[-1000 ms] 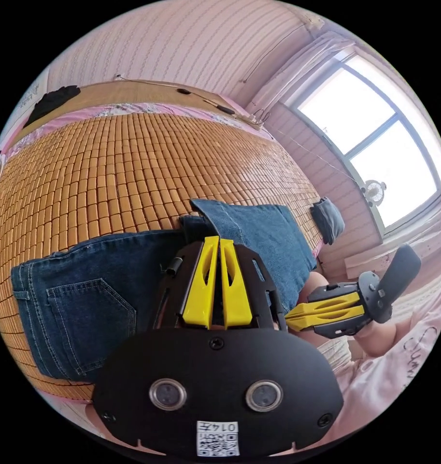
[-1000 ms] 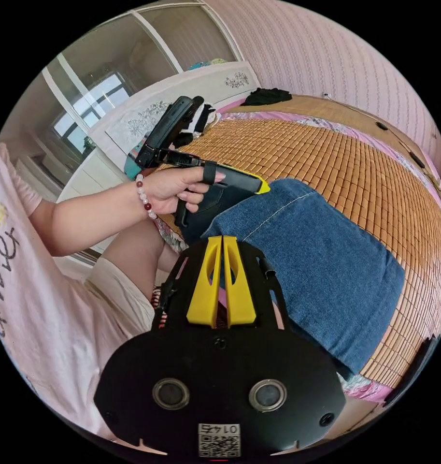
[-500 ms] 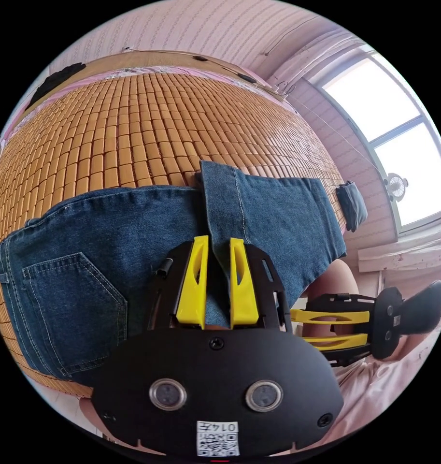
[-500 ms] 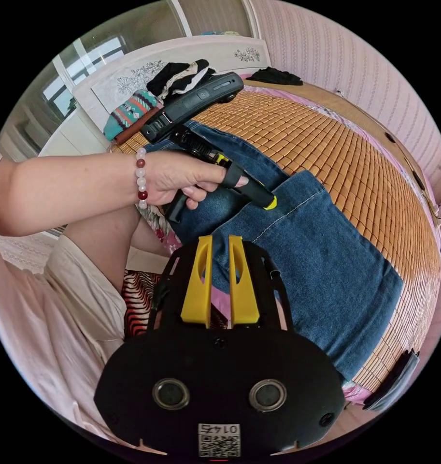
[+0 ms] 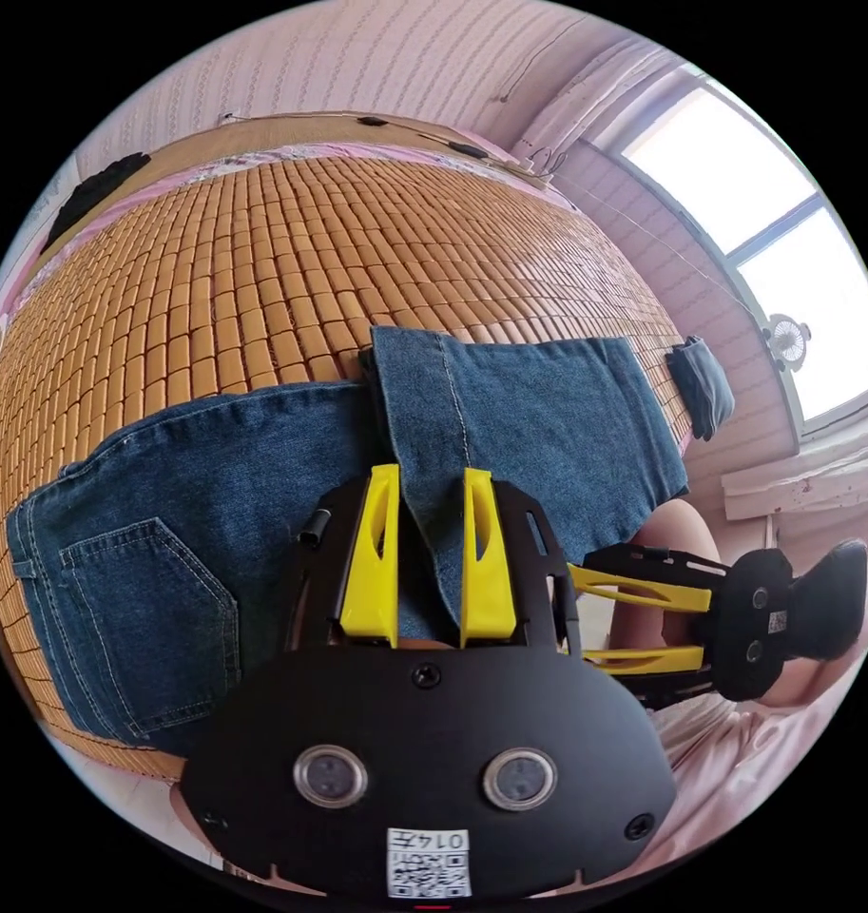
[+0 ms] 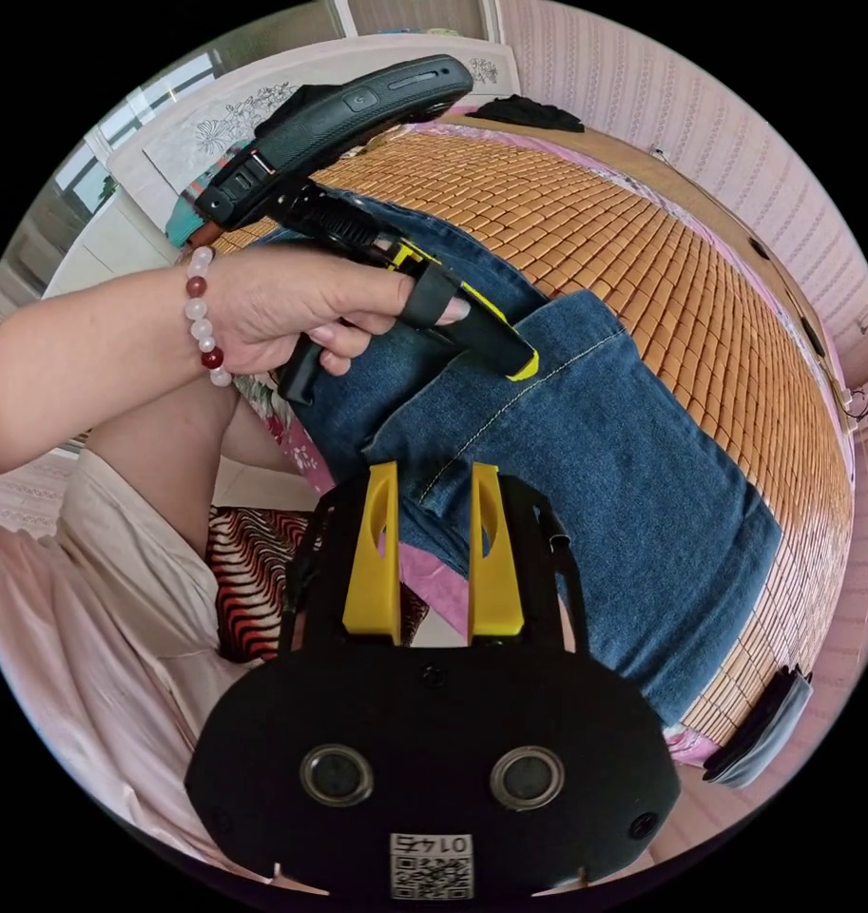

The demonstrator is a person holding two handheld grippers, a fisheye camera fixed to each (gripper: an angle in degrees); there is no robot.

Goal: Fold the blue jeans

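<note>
The blue jeans [image 5: 215,533] lie flat on an orange bamboo mat [image 5: 262,257], back pocket up, with the leg end [image 5: 548,418] folded over them. My left gripper [image 5: 432,473] is open; the fold's edge lies loose between its yellow jaws. To its right, past the bed's edge, is my right gripper [image 5: 578,613], also open. In the right gripper view, my right gripper [image 6: 434,468] stands open over the near hem of the jeans [image 6: 624,475]. A hand with a bead bracelet holds the left gripper [image 6: 521,364], tip down on the denim.
A dark grey cloth [image 5: 704,390] hangs at the mat's right edge and a black garment [image 5: 96,185] lies at the far end. The headboard [image 6: 262,105] carries clothes. A striped mat [image 6: 253,590] lies by the person's leg. A window and small fan [image 5: 785,338] are on the right.
Both grippers went from shut to open. The folded leg end now lies let go on the jeans, and both cameras have shifted closer over the denim.
</note>
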